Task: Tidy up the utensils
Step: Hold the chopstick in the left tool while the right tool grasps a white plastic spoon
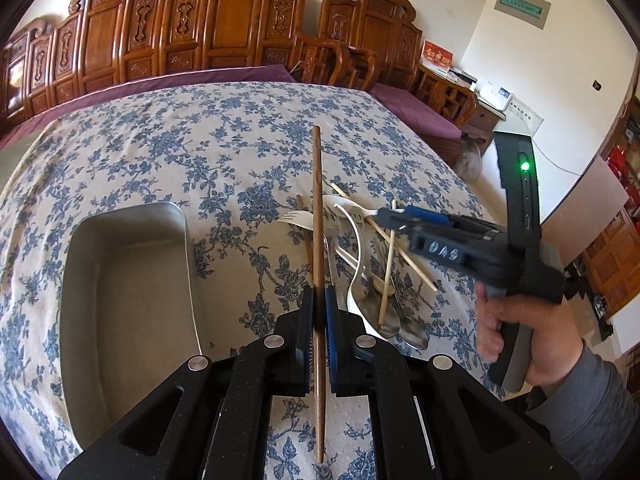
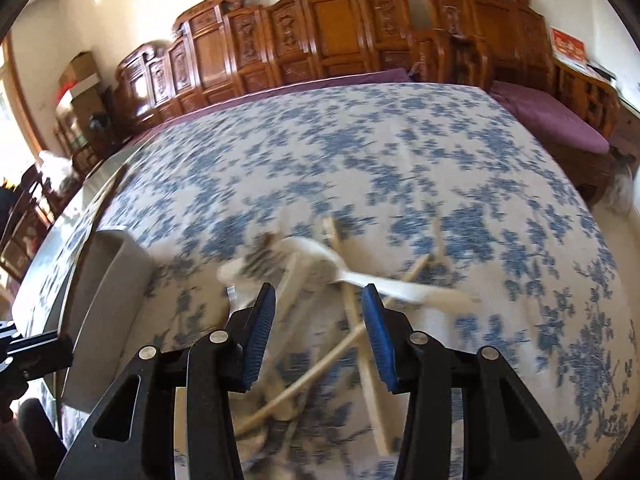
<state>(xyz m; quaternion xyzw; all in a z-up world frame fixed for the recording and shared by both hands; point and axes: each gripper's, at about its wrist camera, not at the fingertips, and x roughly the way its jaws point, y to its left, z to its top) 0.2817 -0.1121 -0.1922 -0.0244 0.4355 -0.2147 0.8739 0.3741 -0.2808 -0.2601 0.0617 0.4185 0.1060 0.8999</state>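
My left gripper (image 1: 319,300) is shut on a dark brown wooden chopstick (image 1: 317,216), held above the floral tablecloth and pointing away from me. A metal tray (image 1: 120,280) lies just left of it. A pile of utensils (image 1: 360,248) lies to the right: white plastic forks and spoons, metal spoons, pale chopsticks. My right gripper (image 1: 386,218) hovers over that pile. In the blurred right wrist view it is open (image 2: 319,320) and empty above the pile (image 2: 320,276), with the tray (image 2: 108,280) at the left.
The table (image 1: 160,140) carries a blue floral cloth. Carved wooden benches (image 1: 224,24) with purple cushions stand behind it. The table's right edge drops off near a wooden side table (image 1: 448,92).
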